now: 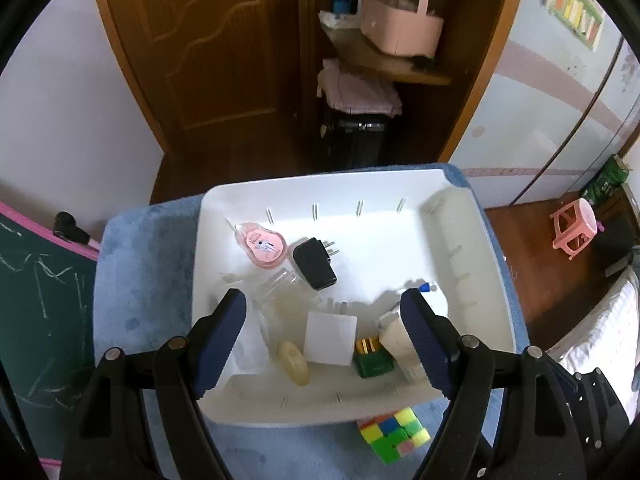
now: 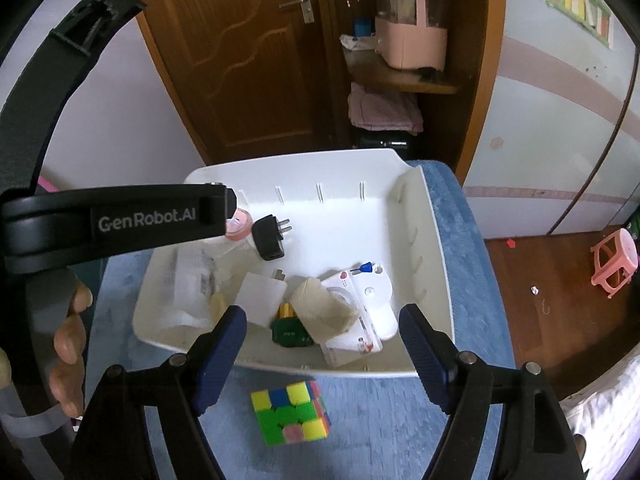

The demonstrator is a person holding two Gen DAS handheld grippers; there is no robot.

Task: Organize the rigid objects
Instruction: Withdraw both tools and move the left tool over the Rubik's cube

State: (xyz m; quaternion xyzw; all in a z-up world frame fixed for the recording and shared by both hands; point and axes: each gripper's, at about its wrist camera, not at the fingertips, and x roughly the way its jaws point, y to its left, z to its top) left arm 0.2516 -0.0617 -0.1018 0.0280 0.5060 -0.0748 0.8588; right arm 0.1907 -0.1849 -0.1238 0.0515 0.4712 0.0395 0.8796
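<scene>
Blue-padded fingers of the left tool stand wide apart over the near half of the white tray, holding nothing; through the gap show a clear jar, a pale oval piece, a white square block and a green block with gold clips. Its right finger covers part of a cream wedge-shaped thing, so that thing's full outline cannot be made out. Farther in lie a pink round case and, just right of it, a black plug adapter; its long axis runs diagonally and its prongs point to the tray's far right. The tray rests on a blue mat.

Seen from the right wrist, the right tool also gapes wide and empty, its fingers hanging over the tray's near rim. A colourful puzzle cube sits on the mat just outside that rim, between the fingers, touched by neither. In the tray, a roll of beige tape lies on a white packaged item. At left, the body of the left tool hides most of the pink case, and a hand's fingers curl at the frame's edge. The tray's left contents are blurred.
</scene>
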